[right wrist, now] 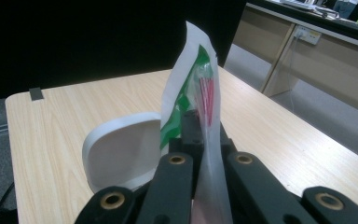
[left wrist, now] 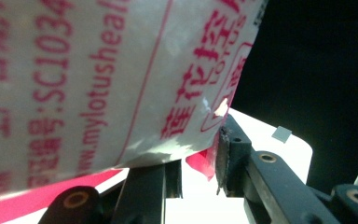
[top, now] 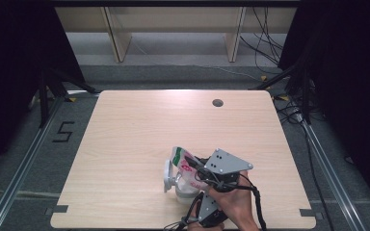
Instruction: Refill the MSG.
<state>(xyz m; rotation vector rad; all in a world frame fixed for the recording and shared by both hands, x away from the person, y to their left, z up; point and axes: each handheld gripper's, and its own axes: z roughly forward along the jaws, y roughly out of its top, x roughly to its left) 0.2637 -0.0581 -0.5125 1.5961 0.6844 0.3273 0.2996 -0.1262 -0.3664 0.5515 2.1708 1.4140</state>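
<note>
**Risk assessment: pouch held over a bowl by two grippers**

The right gripper (right wrist: 200, 135) has its jaws pressed together on the top edge of a white plastic pouch (right wrist: 191, 79) with red and green print; the film is flattened between the pads and stands upright above them. The left gripper (left wrist: 200, 163) grips the lower part of the same pouch (left wrist: 98, 79), its jaws partly closed on the film with a red corner trapped between them. In the high view both grippers sit close together near the front edge of the table (top: 139, 125), the right gripper (top: 207, 168) above the left gripper (top: 197, 204).

A white bowl (right wrist: 121, 149) lies tipped on its side, touching or just beside the pouch on the side away from the person.

Probable faults:

- Film slip. The pouch is smooth and thin; a pull by either hand may draw it out of the pads.
- Tearing. Opposed pulls may split the seam unevenly and scatter any contents.
- Bowl displacement. The tipped bowl appears unstable; a nudge from the pouch could roll it away.
- Front-edge loss. Work is close to the table's near edge, so anything dropped may fall off.
</note>
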